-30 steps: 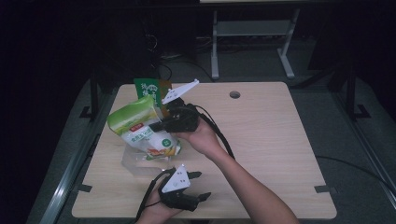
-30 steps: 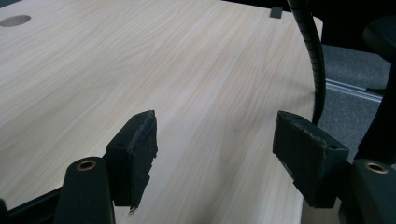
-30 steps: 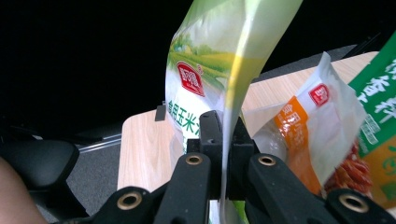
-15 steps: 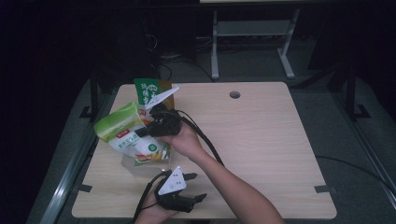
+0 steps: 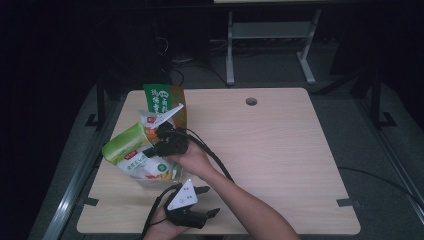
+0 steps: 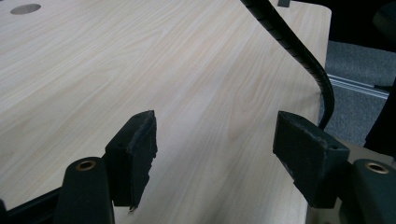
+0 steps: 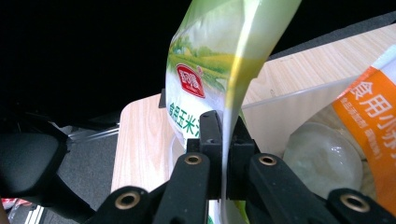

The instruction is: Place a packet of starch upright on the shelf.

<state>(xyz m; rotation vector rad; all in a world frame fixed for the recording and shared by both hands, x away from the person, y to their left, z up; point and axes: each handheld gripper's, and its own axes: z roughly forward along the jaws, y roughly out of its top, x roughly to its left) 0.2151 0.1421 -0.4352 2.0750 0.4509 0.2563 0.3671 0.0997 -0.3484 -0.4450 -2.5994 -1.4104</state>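
Since the earlier frame the right claw (image 7: pixel 223 140), pinching the green bag (image 5: pixel 131 155), has carried it lower toward the clear bin (image 5: pixel 150 180). Keep that pinch firm and lower slowly; the left claw (image 6: pixel 215 154) rests spread over the table (image 5: pixel 280 150)

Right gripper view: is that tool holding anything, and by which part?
Yes. The right tool is shut on the green-and-white bag, pinching its thin sealed edge. The left tool is open over the table, holding nothing.
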